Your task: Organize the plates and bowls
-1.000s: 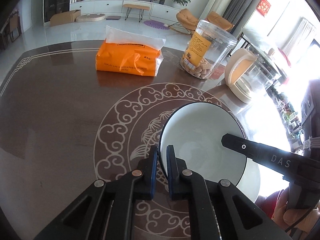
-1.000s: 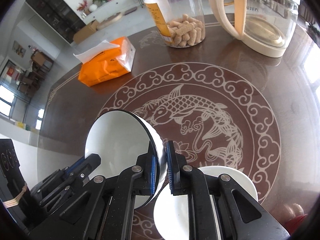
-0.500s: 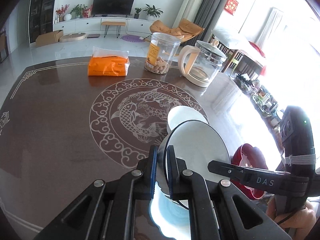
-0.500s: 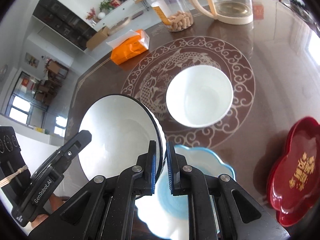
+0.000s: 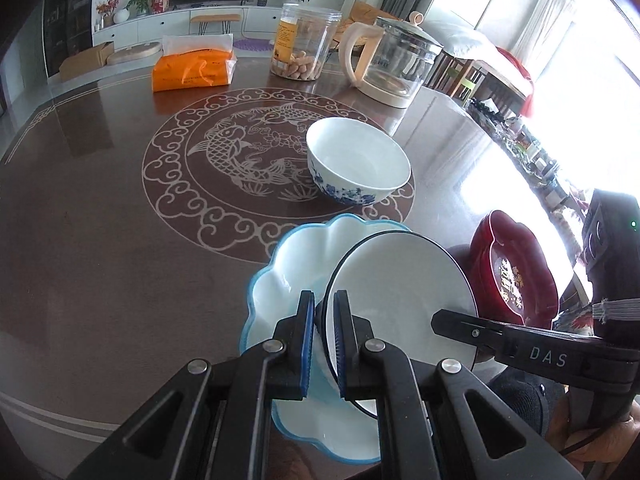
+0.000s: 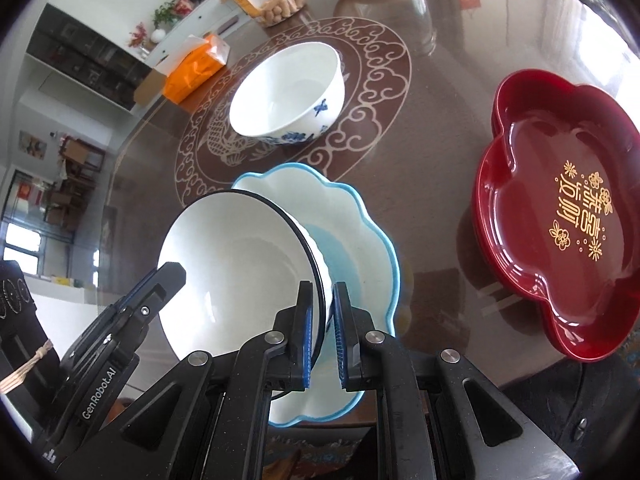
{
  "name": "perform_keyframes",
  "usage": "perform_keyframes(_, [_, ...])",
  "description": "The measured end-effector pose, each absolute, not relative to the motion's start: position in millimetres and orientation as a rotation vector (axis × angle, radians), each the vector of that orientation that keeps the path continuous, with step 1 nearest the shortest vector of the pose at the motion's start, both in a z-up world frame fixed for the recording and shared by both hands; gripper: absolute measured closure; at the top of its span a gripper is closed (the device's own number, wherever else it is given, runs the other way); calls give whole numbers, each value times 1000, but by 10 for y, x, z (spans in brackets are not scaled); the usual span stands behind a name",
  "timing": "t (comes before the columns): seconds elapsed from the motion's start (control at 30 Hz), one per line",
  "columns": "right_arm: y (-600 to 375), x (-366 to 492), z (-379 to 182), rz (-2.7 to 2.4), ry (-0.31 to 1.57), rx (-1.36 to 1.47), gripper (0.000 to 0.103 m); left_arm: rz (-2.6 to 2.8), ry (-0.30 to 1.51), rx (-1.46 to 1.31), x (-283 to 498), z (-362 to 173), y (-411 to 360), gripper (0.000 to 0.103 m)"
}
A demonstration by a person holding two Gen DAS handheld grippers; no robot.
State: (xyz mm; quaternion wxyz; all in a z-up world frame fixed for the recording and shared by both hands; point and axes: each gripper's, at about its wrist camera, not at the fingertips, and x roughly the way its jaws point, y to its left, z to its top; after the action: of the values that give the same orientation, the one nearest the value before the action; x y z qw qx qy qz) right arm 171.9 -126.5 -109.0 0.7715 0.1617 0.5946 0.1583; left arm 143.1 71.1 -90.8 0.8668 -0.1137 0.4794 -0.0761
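Observation:
Both grippers clamp the rim of one white black-rimmed bowl (image 5: 400, 280), also in the right wrist view (image 6: 236, 268). My left gripper (image 5: 322, 340) is shut on its left rim, my right gripper (image 6: 322, 332) on its right rim. The bowl hangs tilted just over a white blue-edged scalloped plate (image 5: 288, 264), also in the right wrist view (image 6: 360, 240). A blue-and-white bowl (image 5: 356, 160) stands upright beyond it on the table (image 5: 100, 200). Red lobed plates (image 6: 560, 220) lie stacked at the right.
At the far side of the table stand an orange tissue pack (image 5: 192, 72), a clear jar of snacks (image 5: 304, 48) and a glass kettle (image 5: 392, 68). The table's near edge lies just below the blue-edged plate.
Both grippers carried the black-rimmed bowl back from the table's middle toward the near edge and lowered it over the blue-edged plate. The blue-and-white bowl stayed put.

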Motion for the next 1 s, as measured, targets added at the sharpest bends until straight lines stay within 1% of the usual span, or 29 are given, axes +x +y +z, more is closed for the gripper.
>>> perform_keyframes(0.13, [-1281,1722,-1144,331,1280,336,90,-159,1026,-231,1435,-1017,675,95])
perform_keyframes(0.33, [-1298,1755,-1162,335,1266,341,89,-157,1026,-212,1453,-1032,659,95])
perform_keyframes(0.43, [-1289,1774,-1166,348,1256,344,87,-154,1013,-204,1453,-1037,663,94])
perform_keyframes(0.5, [-1269,1771,-1160,357,1240,337,83,-160,1010,-207,1443,-1035,669,90])
perform_keyframes(0.53, [-1266,1760,-1155,364,1231,338,82,-163,1006,-208,1435,-1024,673,85])
perform_keyframes(0.57, [-1265,1748,-1148,378,1220,350,74,-162,1000,-210,1424,-1007,682,80])
perform_keyframes(0.6, [-1268,1734,-1133,390,1209,362,64,-160,990,-217,1408,-981,699,65])
perform_keyframes(0.63, [-1268,1719,-1111,405,1196,369,60,-156,970,-230,1383,-943,730,47])
perform_keyframes(0.67, [-1264,1700,-1076,413,1181,366,53,-144,946,-244,1350,-896,764,40])
perform_keyframes(0.7, [-1266,1677,-1030,419,1161,362,50,-133,919,-256,1317,-843,801,33])
perform_keyframes(0.73, [-1273,1655,-985,425,1139,359,49,-128,895,-266,1284,-784,835,29])
perform_keyframes(0.77, [-1286,1632,-930,432,1119,358,46,-124,876,-270,1251,-725,861,28])
perform_keyframes(0.83, [-1335,1563,-803,437,1065,360,46,-110,842,-268,1177,-603,918,26])
perform_keyframes(0.87, [-1368,1508,-721,433,1022,354,46,-97,823,-265,1130,-547,943,24])
perform_keyframes(0.9, [-1400,1424,-629,421,964,337,45,-82,802,-266,1073,-491,970,21])
perform_keyframes(0.93, [-1437,1320,-533,397,892,309,43,-70,781,-270,1014,-439,993,19])
perform_keyframes(0.97, [-1468,1198,-453,359,814,271,36,-59,763,-271,958,-396,1007,18])
perform_keyframes(1.0, [-1496,1066,-398,310,738,234,31,-51,751,-267,903,-364,1010,18])
